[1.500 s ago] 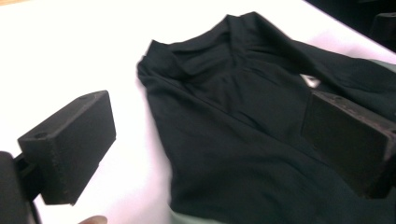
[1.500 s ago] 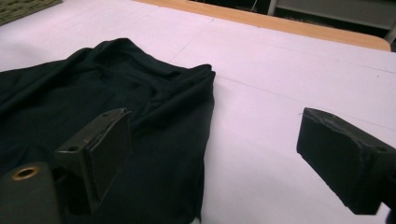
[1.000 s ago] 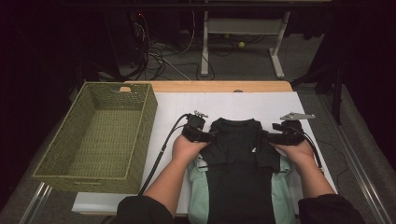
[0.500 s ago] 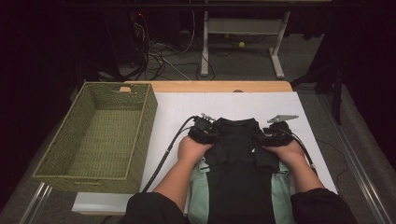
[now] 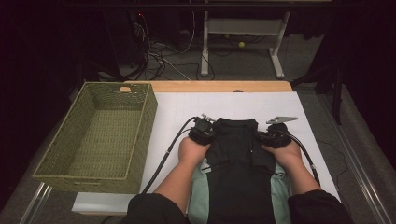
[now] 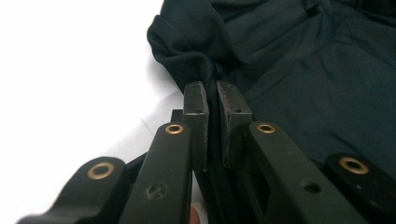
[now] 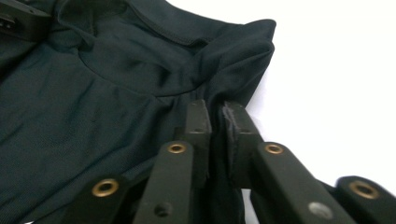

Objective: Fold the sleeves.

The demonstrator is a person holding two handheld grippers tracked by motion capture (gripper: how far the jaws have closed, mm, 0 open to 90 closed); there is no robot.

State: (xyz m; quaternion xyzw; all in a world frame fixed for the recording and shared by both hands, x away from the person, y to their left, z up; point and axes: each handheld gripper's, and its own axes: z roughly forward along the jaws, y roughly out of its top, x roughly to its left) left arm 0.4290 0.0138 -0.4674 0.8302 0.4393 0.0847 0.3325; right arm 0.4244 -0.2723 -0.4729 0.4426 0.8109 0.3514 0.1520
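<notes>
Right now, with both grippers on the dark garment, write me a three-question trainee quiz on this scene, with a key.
1. True or false: the left gripper is pinched shut on a fold of the black shirt.
2. Which side of the white table cover does the green woven basket stand on, seen from the high view: A) left, B) right, C) far middle?
3. Fill in: the right gripper clamps the shirt's edge near its ______ opening.

Key
1. True: the pads stand almost together with dark cloth between them.
2. A: left, with nothing visible inside it.
3. Neck: the curved collar seam lies just beyond the jaws in the right gripper view.
</notes>
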